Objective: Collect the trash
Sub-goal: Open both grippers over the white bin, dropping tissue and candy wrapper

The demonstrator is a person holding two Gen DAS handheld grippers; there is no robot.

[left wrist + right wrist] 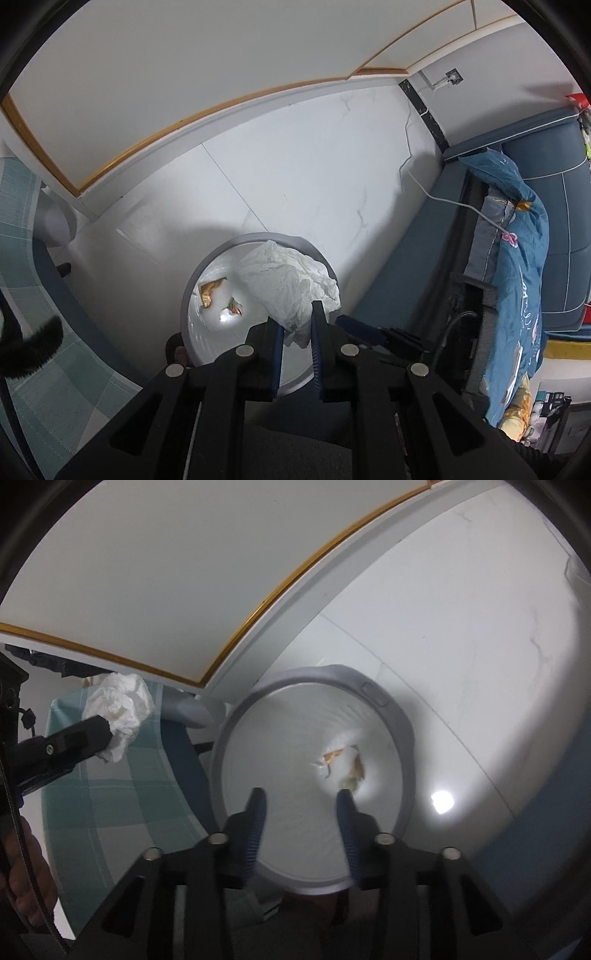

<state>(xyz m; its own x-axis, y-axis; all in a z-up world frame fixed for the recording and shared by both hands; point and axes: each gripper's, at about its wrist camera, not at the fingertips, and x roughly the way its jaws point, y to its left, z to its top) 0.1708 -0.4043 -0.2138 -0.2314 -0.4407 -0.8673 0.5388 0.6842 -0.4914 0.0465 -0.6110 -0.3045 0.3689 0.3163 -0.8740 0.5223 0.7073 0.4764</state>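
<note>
Wrappers [343, 766] already lie in our bin [402, 731]. Our left gripper [297, 334] clamps a crumpled tissue [291, 280] above it, unreleased; our right gripper [301, 805], jaws apart, seems empty.

The crumpled tissue [291, 284] hides part of the bin's rim [258, 238]. The scraps [345, 764] deep inside are too blurry to tell.

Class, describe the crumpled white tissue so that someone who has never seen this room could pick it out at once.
Find the round grey-rimmed trash bin standing on the white tiled floor. Just above its opening, the left gripper is shut on the crumpled white tissue. Unlike the small orange-brown wrappers lying at the bin's bottom, it is large, plain white and held in the air.
</note>
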